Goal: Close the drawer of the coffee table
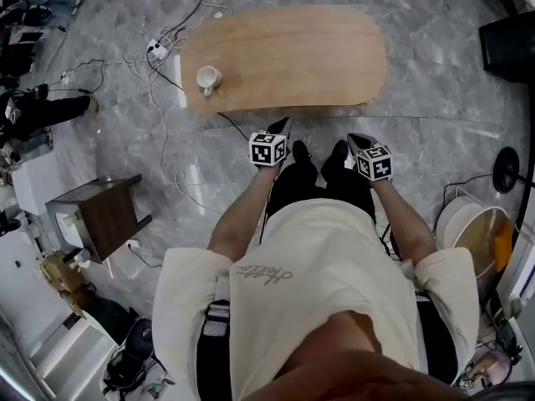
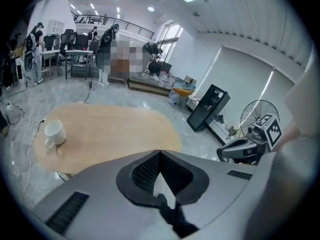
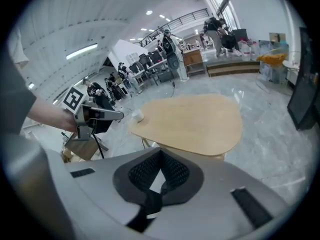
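Note:
The oval wooden coffee table (image 1: 292, 57) stands ahead of me on the marble floor, with a white mug (image 1: 208, 78) near its left end. A pale strip (image 1: 334, 108) shows under its near edge; I cannot make out a drawer for certain. Both grippers hover short of that edge, touching nothing. My left gripper (image 1: 281, 126) points at the table with its jaws shut and empty. My right gripper (image 1: 354, 139) does the same, a hand's width to the right. The left gripper view shows the table (image 2: 110, 134) and mug (image 2: 54, 133) beyond my left gripper (image 2: 159, 153). In the right gripper view my right gripper (image 3: 160, 151) faces the table (image 3: 195, 121).
Cables and a power strip (image 1: 157, 50) lie on the floor left of the table. A dark side cabinet (image 1: 104, 215) stands to my left, a black box (image 1: 508, 44) at far right, a fan base (image 1: 505, 170) and a round white basket (image 1: 468, 224) to my right. People stand far off.

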Tool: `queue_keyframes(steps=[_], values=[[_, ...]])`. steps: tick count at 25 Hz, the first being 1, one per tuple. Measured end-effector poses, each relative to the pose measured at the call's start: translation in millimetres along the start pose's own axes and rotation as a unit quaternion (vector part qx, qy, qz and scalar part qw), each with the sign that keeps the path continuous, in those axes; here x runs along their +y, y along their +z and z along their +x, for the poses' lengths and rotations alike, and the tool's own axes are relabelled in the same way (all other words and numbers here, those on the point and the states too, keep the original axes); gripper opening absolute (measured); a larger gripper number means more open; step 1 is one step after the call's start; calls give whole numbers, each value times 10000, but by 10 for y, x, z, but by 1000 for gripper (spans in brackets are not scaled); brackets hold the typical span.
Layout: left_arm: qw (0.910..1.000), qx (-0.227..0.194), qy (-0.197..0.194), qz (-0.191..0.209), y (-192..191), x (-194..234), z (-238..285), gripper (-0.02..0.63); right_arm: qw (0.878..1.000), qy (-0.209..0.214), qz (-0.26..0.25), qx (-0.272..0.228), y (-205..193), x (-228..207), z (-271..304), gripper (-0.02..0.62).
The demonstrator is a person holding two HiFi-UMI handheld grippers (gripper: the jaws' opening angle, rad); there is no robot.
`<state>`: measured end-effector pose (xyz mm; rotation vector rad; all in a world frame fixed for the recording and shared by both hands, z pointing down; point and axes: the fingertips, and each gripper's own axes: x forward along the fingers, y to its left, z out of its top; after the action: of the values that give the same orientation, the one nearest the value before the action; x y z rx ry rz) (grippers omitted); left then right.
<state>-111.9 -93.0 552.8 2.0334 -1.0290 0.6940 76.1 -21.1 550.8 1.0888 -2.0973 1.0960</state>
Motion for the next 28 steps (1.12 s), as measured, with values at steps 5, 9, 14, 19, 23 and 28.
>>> queue_keyframes(steps=[5, 9, 14, 19, 23, 28], values=[[9977, -656, -109, 132, 587, -350, -408, 5, 9921, -12, -844, -929, 701, 301, -395, -5], [9909, -1234, -261, 465, 1118, -610, -803, 5, 9800, -9, -1154, -1622, 1259, 539, -784, -5], [9722, -2056, -554, 972, 1857, -921, -1293, 5, 9597, 52, -1448, -2408, 2006, 797, -1270, -5], [9561, -2470, -617, 1454, 2260, -1145, -1693, 5, 9433, 121, -1731, -2830, 2430, 1102, -1723, -5], [9434, -2705, -736, 1771, 2521, -1373, -1952, 5, 9238, 59, -2095, -3203, 2728, 1320, -2146, -5], [9286, -2974, -931, 2016, 2792, -1664, -2320, 5, 9080, 131, -1937, -3713, 2990, 1516, -2645, -5]])
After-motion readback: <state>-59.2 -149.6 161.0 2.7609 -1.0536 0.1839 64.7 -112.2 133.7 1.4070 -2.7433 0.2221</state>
